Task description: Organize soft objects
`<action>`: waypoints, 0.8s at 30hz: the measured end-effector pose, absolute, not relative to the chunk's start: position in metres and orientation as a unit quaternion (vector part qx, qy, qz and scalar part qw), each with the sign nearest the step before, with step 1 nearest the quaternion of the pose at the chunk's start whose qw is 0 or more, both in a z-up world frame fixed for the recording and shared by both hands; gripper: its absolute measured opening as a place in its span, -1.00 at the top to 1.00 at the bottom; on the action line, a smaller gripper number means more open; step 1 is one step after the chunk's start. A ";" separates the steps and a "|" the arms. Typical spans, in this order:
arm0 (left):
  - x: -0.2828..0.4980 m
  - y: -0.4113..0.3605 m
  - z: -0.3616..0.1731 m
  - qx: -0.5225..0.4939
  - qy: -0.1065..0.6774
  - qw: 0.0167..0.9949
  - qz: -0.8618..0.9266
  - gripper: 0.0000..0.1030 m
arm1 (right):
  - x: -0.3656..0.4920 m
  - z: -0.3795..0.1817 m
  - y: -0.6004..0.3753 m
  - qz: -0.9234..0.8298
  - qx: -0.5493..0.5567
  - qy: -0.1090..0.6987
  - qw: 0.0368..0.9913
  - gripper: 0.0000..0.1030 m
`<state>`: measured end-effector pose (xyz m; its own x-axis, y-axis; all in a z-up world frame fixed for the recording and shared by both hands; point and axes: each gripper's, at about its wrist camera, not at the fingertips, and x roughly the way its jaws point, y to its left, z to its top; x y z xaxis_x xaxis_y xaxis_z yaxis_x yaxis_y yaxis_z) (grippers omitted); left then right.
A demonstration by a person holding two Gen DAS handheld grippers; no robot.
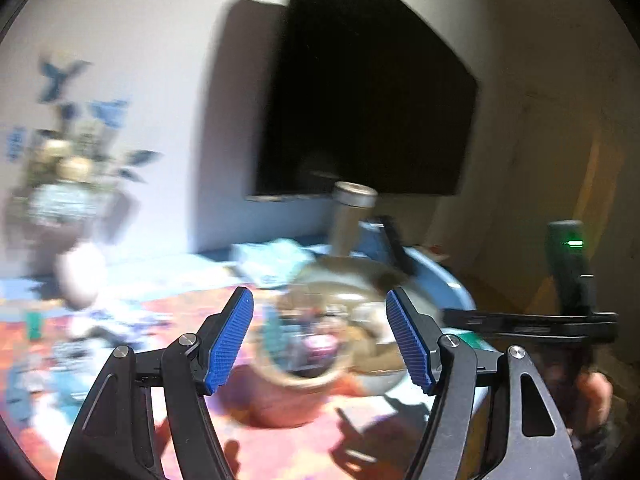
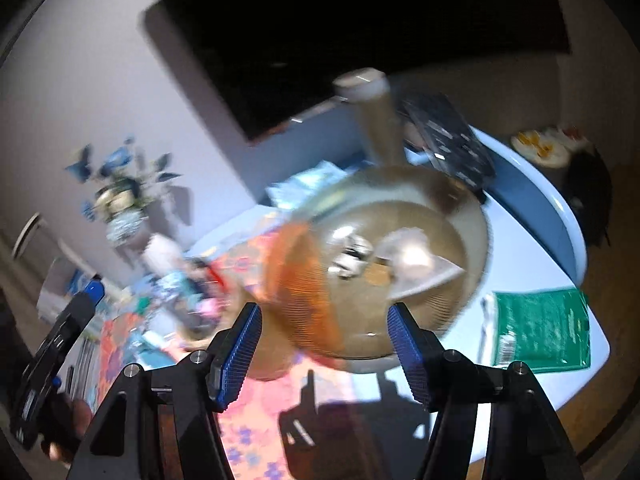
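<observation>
On the left, a vase of blue flowers point(image 2: 120, 200) stands against the far wall. The left claw point(image 1: 320, 336) stands apart with nothing between its blue pads. Just beyond it, blurred soft items point(image 1: 308, 344) lie in a round basket point(image 1: 304, 380) on the patterned cloth point(image 2: 260, 432) covering the surface point(image 2: 532, 276). The right claw point(image 2: 324, 352) is also apart and empty, before a metal bowl point(image 2: 400, 264). A green packet point(image 2: 544, 332) lies far right.

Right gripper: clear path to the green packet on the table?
Probably yes. The green packet lies flat on bare table, to the right of the open, empty right gripper. The big metal bowl sits beside it, not over it. The picture is blurred, so the margins are uncertain.
</observation>
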<state>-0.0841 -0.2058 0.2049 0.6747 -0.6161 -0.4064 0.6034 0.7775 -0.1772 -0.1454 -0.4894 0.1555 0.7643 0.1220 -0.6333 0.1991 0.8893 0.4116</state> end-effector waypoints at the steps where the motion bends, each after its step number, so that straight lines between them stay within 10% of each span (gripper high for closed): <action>1: -0.083 -0.191 0.208 -0.015 0.229 0.922 -0.312 -0.31 | -0.145 0.161 -0.479 -0.007 0.228 0.339 0.913 -0.30; 24: -0.043 0.014 0.120 -0.061 0.353 0.919 -0.166 -0.31 | -0.066 0.119 -0.227 0.167 0.064 0.435 0.883 -0.36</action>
<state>-0.0434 0.0137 0.1202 0.6956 -0.3484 -0.6283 0.2627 0.9373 -0.2290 -0.0655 -0.2271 0.1192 0.5659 0.3506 -0.7462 -0.2399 0.9360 0.2578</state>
